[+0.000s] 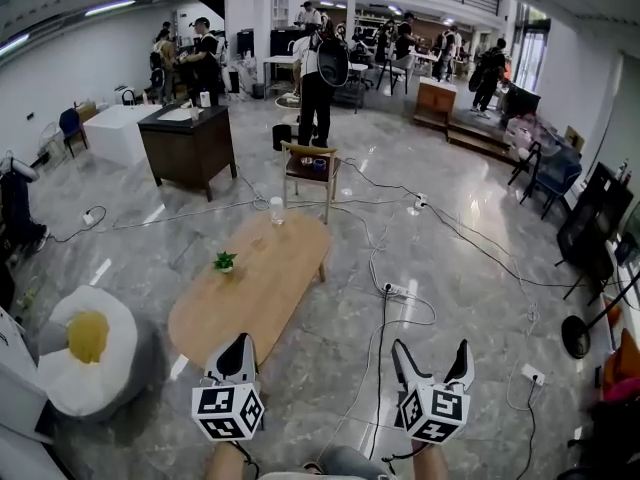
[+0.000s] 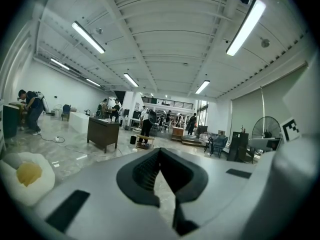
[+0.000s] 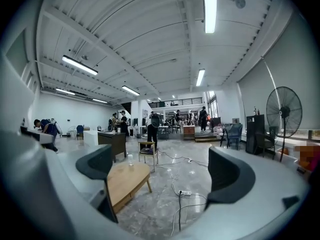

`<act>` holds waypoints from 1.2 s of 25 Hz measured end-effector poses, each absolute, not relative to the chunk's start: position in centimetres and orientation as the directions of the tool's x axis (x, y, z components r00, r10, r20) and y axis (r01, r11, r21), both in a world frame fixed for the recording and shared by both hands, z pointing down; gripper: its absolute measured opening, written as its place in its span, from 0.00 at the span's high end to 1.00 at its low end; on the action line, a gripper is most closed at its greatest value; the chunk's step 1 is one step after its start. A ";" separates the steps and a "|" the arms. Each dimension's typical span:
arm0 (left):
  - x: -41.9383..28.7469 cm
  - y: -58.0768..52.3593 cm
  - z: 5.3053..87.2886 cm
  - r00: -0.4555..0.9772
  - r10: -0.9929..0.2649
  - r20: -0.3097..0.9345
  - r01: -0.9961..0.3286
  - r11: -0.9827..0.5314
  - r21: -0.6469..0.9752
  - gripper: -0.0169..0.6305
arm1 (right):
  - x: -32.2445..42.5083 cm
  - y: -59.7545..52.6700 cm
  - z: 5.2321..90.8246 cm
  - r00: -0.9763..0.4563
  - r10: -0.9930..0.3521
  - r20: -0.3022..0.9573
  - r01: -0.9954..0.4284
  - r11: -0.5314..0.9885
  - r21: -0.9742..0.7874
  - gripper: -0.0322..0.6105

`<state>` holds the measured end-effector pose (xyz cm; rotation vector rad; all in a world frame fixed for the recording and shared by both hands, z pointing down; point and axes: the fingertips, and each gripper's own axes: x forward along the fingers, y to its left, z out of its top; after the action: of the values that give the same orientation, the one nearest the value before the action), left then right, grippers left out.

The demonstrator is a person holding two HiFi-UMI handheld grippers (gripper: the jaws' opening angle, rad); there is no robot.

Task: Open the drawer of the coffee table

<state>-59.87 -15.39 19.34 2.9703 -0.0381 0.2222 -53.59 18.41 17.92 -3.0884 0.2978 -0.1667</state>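
The oval wooden coffee table (image 1: 255, 288) stands on the floor just ahead of me, with a small green plant (image 1: 225, 261) and a glass (image 1: 277, 210) on top. I cannot make out its drawer front in any view. My left gripper (image 1: 240, 342) hangs over the table's near end with its jaws shut and empty; its pads (image 2: 150, 169) meet in the left gripper view. My right gripper (image 1: 431, 348) is held over bare floor to the right of the table, open wide with nothing between its fingers. The right gripper view has the table (image 3: 125, 179) at lower left.
An egg-shaped beanbag (image 1: 90, 353) lies left of the table. A wooden chair (image 1: 310, 173) and a dark desk (image 1: 190, 143) stand beyond it. A power strip (image 1: 395, 290) and cables cross the floor on the right. Several people stand at the back.
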 end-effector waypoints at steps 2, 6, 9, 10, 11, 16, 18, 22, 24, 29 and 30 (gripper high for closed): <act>-59.2 -15.3 20.0 0.987 -0.005 0.162 -0.032 -0.986 0.163 0.99 | -53.0 18.7 18.5 0.977 -0.180 0.118 -0.176 -0.983 -0.044 0.04; -57.1 -15.2 20.9 0.982 0.004 0.188 -0.027 -0.986 0.163 0.99 | -51.2 19.3 19.7 0.976 -0.164 0.146 -0.158 -0.986 -0.055 0.04; -54.6 -15.1 20.9 0.981 0.010 0.193 -0.019 -0.989 0.146 0.99 | -48.7 19.6 20.3 0.976 -0.154 0.155 -0.144 -0.987 -0.072 0.04; -53.6 -15.1 20.9 0.981 0.009 0.194 -0.019 -0.990 0.140 0.99 | -47.6 19.7 20.5 0.976 -0.154 0.157 -0.143 -0.987 -0.078 0.04; -52.5 -15.0 20.9 0.981 0.006 0.196 -0.022 -0.991 0.136 0.99 | -46.4 19.7 20.7 0.975 -0.156 0.159 -0.144 -0.986 -0.083 0.04; -46.2 -14.7 20.4 0.980 -0.021 0.198 -0.047 -0.991 0.126 0.99 | -39.6 20.6 20.7 0.972 -0.172 0.163 -0.160 -0.984 -0.084 0.04; -43.4 -14.3 20.2 0.980 -0.028 0.197 -0.053 -0.991 0.125 0.99 | -36.5 21.3 20.2 0.973 -0.171 0.156 -0.159 -0.983 -0.086 0.04; -37.7 -13.2 20.2 0.978 -0.031 0.205 -0.057 -0.991 0.120 0.99 | -30.3 23.4 19.5 0.977 -0.158 0.147 -0.146 -0.985 -0.088 0.04; -34.9 -12.6 20.3 0.977 -0.030 0.211 -0.057 -0.991 0.120 0.99 | -27.6 24.8 19.6 0.978 -0.143 0.151 -0.130 -0.987 -0.091 0.04; -28.3 -10.2 19.8 0.978 -0.015 0.208 -0.039 -0.993 0.113 0.99 | -21.7 27.8 20.4 0.976 -0.121 0.179 -0.102 -0.989 -0.110 0.04; -27.1 -9.8 19.8 0.978 -0.011 0.207 -0.035 -0.993 0.111 0.99 | -20.6 28.3 20.5 0.976 -0.119 0.182 -0.099 -0.988 -0.115 0.04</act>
<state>-27.15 -9.75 19.80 3.0105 -0.0351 0.3146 -20.60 28.27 20.55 -3.0184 0.1675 -0.2869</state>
